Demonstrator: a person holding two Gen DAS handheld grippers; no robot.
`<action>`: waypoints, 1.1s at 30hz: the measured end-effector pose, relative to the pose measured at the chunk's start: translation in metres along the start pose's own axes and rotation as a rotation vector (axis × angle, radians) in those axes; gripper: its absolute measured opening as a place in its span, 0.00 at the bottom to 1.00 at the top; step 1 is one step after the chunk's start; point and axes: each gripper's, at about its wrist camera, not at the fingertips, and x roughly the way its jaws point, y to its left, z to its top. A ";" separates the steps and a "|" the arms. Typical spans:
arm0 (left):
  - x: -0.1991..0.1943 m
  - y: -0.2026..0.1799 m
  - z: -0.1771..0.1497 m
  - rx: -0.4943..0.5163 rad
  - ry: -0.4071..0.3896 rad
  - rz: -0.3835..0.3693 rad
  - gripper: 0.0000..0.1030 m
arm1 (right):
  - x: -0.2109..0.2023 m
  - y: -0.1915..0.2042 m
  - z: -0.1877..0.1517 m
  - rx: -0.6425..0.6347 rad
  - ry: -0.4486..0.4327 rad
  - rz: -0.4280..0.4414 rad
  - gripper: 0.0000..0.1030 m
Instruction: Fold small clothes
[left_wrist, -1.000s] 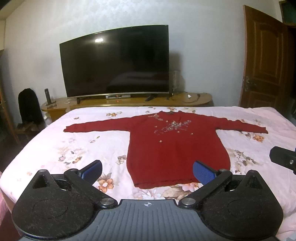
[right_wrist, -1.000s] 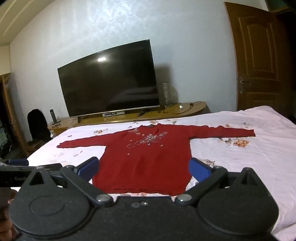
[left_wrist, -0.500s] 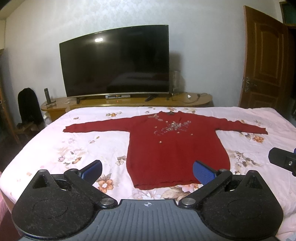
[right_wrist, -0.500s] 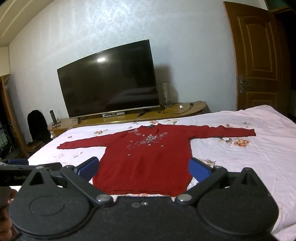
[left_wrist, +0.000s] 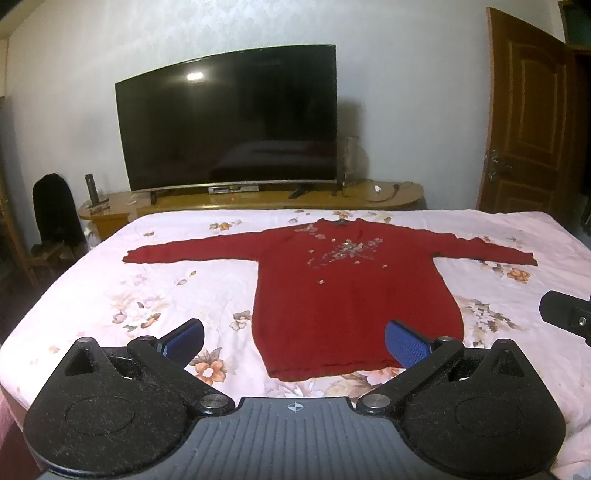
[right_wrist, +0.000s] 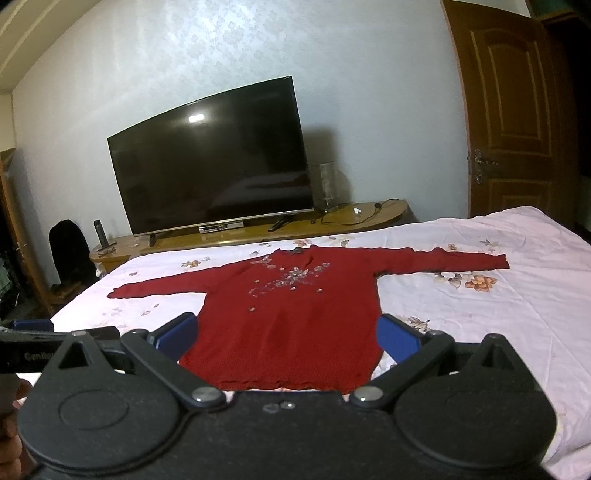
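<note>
Sweater (left_wrist: 354, 291) flat on bed (left_wrist: 147, 288), unmoved; both hand-held grippers (left_wrist: 293, 341) (right_wrist: 286, 338) still wide apart, empty.

I count one red knitted long-sleeved sweater (left_wrist: 354, 295) with pale sequin flowers, on one bed (left_wrist: 155, 295) under a pink floral sheet. Two black tongs with blue pads: left tongs (left_wrist: 293, 341), right tongs (right_wrist: 286, 332). Beyond: one curved black television (left_wrist: 229, 122), one wooden stand (left_wrist: 369, 197), one brown door (left_wrist: 524, 122).
</note>
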 end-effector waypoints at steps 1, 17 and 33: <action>0.002 0.001 0.001 0.001 0.002 -0.001 1.00 | 0.001 0.001 0.000 0.000 0.000 -0.001 1.00; 0.016 0.005 0.004 0.007 0.009 -0.012 1.00 | 0.013 0.009 0.006 0.008 0.005 -0.006 1.00; 0.031 0.010 0.007 0.012 0.016 -0.023 1.00 | 0.025 0.009 0.005 0.021 0.011 -0.022 1.00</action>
